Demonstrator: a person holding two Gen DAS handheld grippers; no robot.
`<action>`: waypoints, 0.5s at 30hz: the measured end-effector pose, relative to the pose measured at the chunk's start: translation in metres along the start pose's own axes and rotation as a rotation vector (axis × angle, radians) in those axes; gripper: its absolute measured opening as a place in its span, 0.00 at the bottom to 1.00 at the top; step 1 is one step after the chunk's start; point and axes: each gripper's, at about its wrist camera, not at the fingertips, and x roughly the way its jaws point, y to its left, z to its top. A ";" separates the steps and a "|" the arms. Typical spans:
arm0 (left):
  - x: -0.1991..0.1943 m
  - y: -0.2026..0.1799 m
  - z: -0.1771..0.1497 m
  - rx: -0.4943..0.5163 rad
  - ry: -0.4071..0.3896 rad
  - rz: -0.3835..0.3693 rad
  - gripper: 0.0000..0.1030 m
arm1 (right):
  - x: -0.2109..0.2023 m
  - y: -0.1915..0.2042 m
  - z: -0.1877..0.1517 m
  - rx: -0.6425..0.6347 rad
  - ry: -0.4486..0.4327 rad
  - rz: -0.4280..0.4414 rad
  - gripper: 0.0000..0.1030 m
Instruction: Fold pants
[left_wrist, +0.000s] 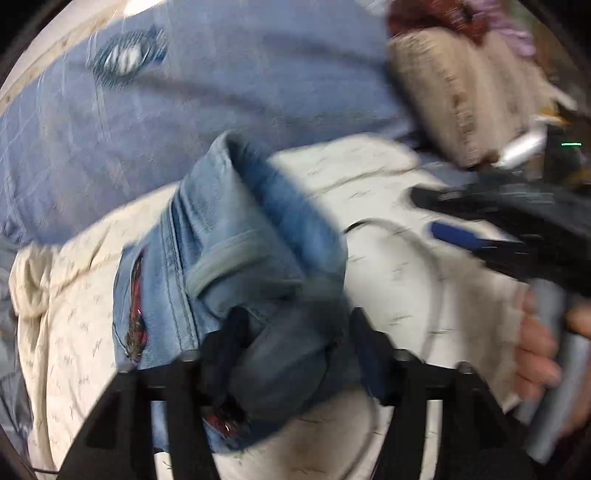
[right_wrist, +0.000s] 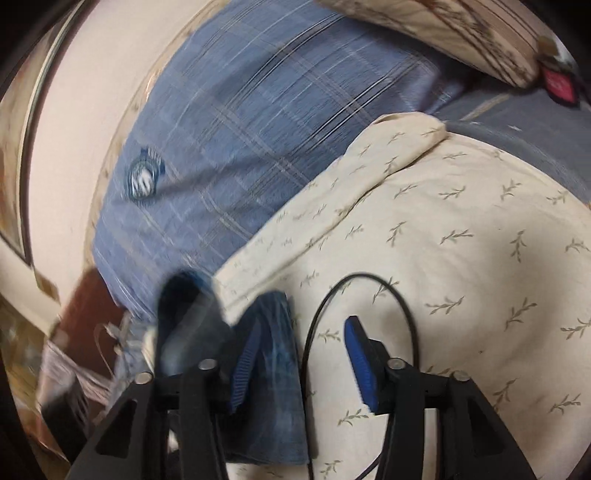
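Handling: light-blue denim jeans (left_wrist: 236, 266) look weighty, limp and floppy, thick at seams; no fragility.
Location: bunched on the cream leaf-print sheet (right_wrist: 461, 229) of the bed, beside a blue plaid cover (right_wrist: 251, 122).
Hold points: hem or waistband edges, where stitching stiffens the cloth.
Left tongs (left_wrist: 295, 343): spread, denim lying between them, not pinched as far as blur allows.
Right tongs (right_wrist: 299, 365): spread, a denim flap beside the left pad.
Texture: ripped patch (left_wrist: 135, 295), ribbed blue pads.

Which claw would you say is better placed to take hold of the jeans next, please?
Left, probably: the left claw already straddles a bunched fold of the jeans, while the right claw has only an edge beside one finger.
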 end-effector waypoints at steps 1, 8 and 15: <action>-0.012 -0.003 0.000 0.015 -0.029 -0.028 0.69 | -0.002 0.000 0.002 0.004 -0.009 -0.003 0.55; -0.066 0.035 -0.023 -0.008 -0.129 0.044 0.79 | -0.005 0.026 -0.004 -0.105 -0.049 0.014 0.54; -0.049 0.112 -0.049 -0.247 -0.015 0.263 0.78 | -0.006 0.088 -0.027 -0.328 -0.059 0.251 0.54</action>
